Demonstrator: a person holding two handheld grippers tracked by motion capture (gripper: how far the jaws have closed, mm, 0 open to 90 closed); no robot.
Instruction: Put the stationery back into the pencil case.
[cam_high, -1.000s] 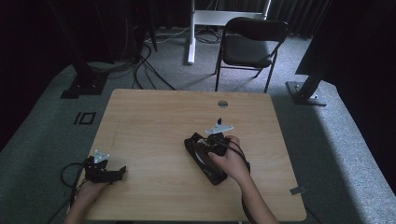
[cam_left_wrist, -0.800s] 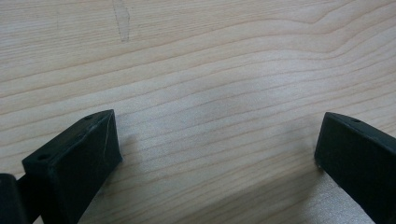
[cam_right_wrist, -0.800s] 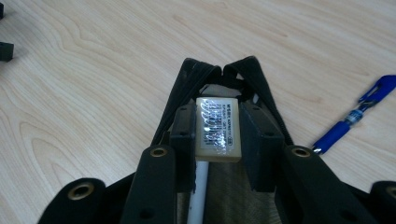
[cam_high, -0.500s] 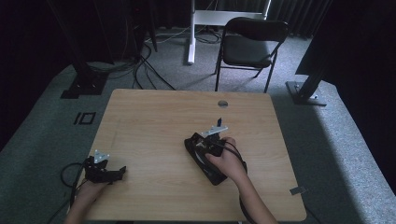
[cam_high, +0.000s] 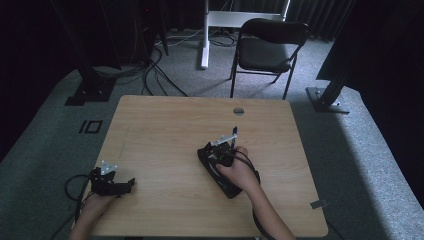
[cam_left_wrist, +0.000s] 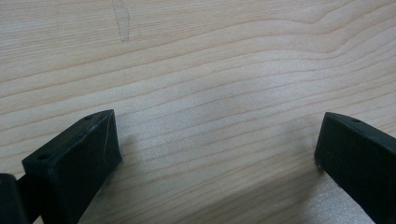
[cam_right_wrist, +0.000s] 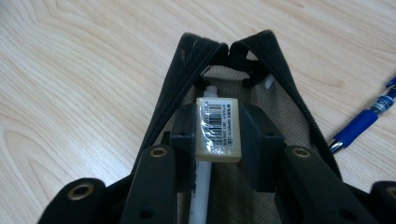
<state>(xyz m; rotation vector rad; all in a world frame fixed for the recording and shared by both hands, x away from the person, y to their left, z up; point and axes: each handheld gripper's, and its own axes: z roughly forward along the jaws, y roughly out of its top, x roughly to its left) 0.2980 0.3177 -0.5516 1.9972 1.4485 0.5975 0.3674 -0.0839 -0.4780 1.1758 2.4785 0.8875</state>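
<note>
A person's right hand-held gripper pinches a small cream rectangular eraser with a barcode label inside the unzipped mouth of a black fabric pencil case lying on the pale wooden worktop, a white pen already in it. The left hand-held gripper rests spread and empty at the near-left corner. Released too high or askew, the eraser could catch the zip edge and tumble out beside the blue ballpoint pen
</note>
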